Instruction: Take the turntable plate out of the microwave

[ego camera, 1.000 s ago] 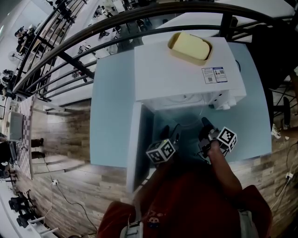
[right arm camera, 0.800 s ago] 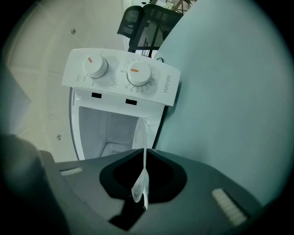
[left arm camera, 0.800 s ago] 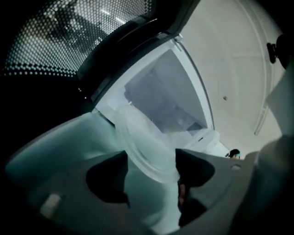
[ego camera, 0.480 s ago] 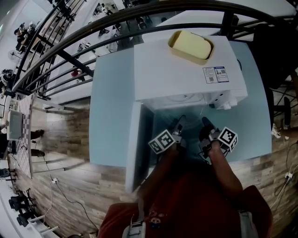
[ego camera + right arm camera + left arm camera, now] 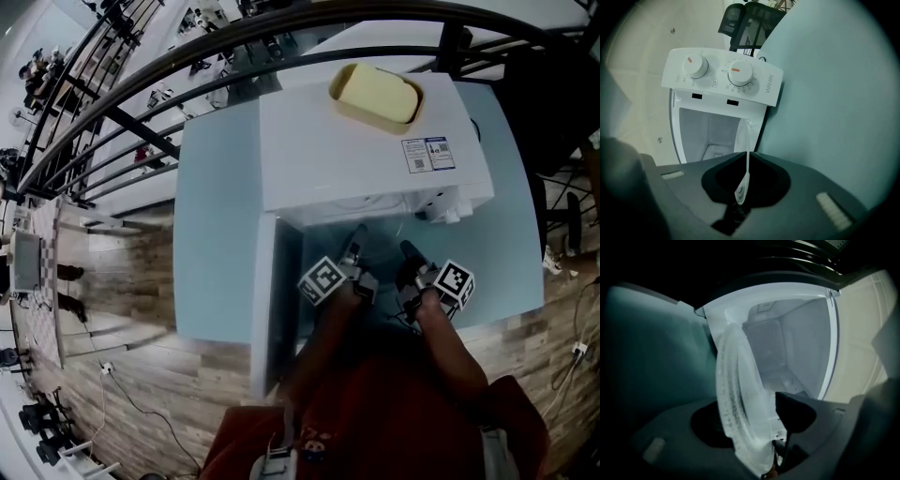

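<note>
While the right tongs (image 5: pixel 409 253) are clenched on the near rim of the glass turntable plate (image 5: pixel 742 183), the left tongs (image 5: pixel 356 240) are closing with the plate's rim between the jaws. The pads aren't clearly pressing on it. Plate sits at the open mouth of the microwave (image 5: pixel 361 150), just in front of the cavity. Can't tell whether its far edge is out. Microwave door (image 5: pixel 266 309) stands swung open on the left in the head view. Right gripper view shows two dials (image 5: pixel 740 72) on the control panel beside the opening. Yellow container (image 5: pixel 375 94) rests on top of the microwave. Unit stands on a pale blue tabletop (image 5: pixel 220 234).
</note>
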